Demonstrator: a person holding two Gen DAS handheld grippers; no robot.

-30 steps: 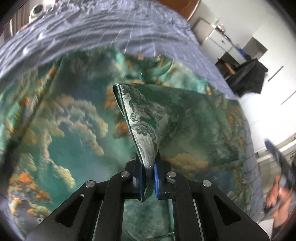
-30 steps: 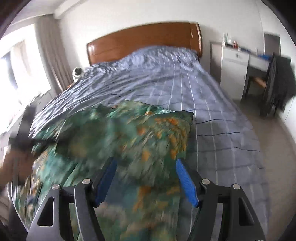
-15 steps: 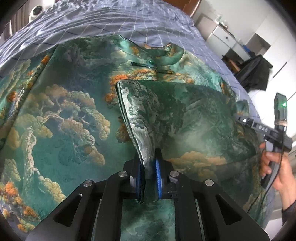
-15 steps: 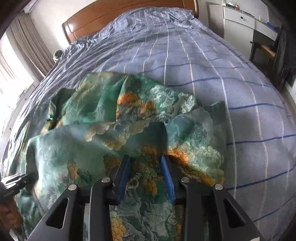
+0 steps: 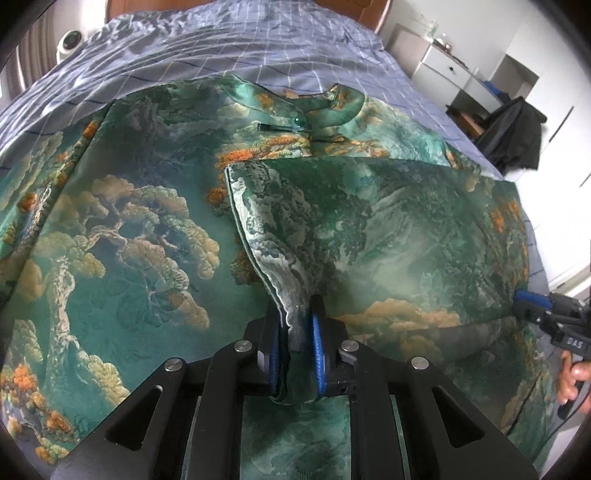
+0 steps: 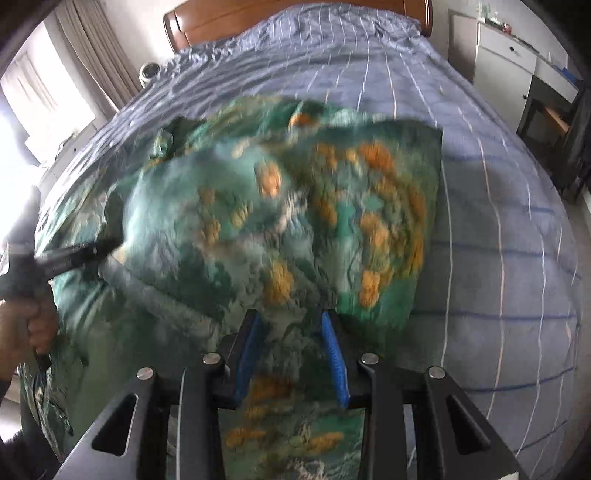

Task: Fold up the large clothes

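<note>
Left wrist view: folded flap now lowered flatter onto green patterned garment [image 5: 147,229]; left gripper [image 5: 295,354] clamped on its hem.

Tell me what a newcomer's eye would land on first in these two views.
First, the green brocade garment with orange-and-cream clouds, spread over the blue checked bedspread. Next, its folded-over flap, whose edge the left gripper pinches at bottom centre. In the right wrist view the right gripper straddles blurred cloth near the garment's right edge.

Garment [image 5: 147,240] spread on bed [image 5: 221,48], folded flap [image 5: 369,229] at centre right, headboard [image 6: 295,14] at top.
</note>
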